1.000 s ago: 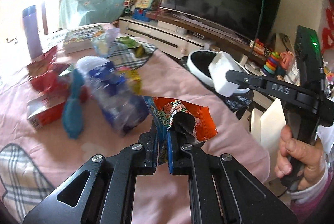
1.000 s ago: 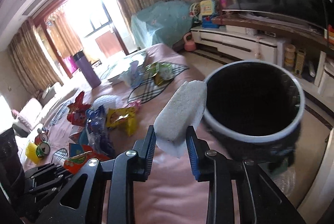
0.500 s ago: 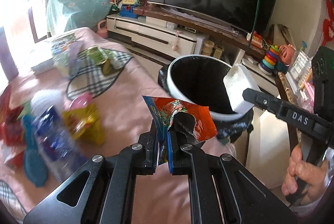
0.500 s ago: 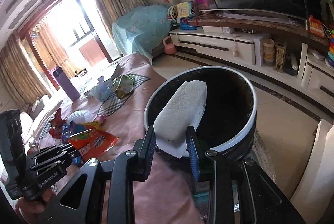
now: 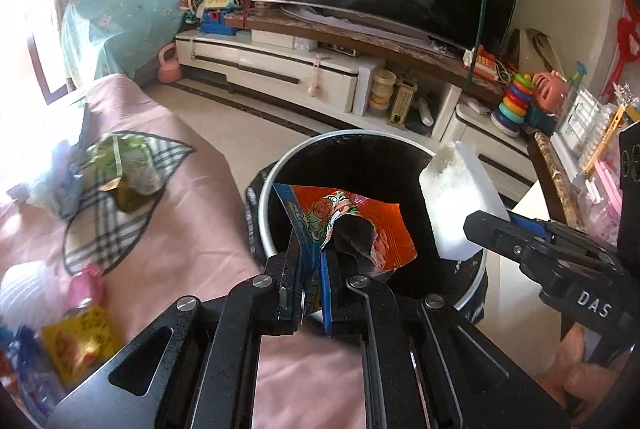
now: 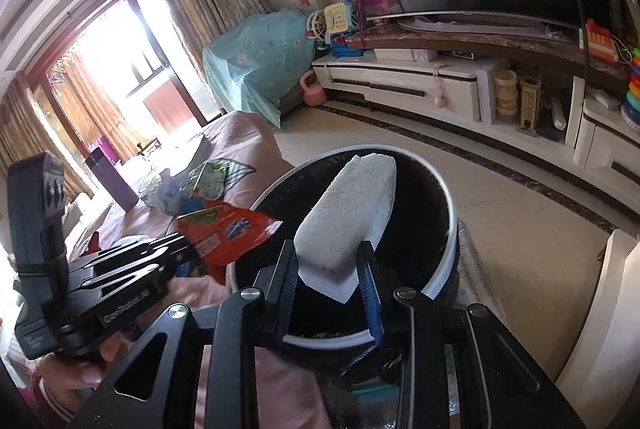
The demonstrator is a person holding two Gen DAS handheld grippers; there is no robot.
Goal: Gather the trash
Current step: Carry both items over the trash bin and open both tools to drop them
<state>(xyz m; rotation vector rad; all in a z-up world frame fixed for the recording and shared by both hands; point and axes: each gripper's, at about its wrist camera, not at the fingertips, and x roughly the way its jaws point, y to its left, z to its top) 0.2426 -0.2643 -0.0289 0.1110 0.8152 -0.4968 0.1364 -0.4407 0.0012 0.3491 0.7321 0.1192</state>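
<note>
My left gripper point(image 5: 311, 261) is clamped on a crumpled orange and blue foil snack wrapper point(image 5: 348, 225), and my right gripper point(image 6: 331, 271) is clamped on a white rectangular foam block point(image 6: 348, 209). The round black trash bin with a white rim point(image 6: 450, 249) stands beside the table draped in pink cloth point(image 5: 192, 229), directly ahead of and below both loads. In the right wrist view, the foam block's long axis points forward along my fingers, over the bin's dark opening. In the left wrist view, the wrapper stands upright above the near-left part of the rim, closer to the table edge. I judge the right load better centred for release; the wrapper may need further forward travel. More wrappers point(image 5: 128, 173) lie on the cloth.
</note>
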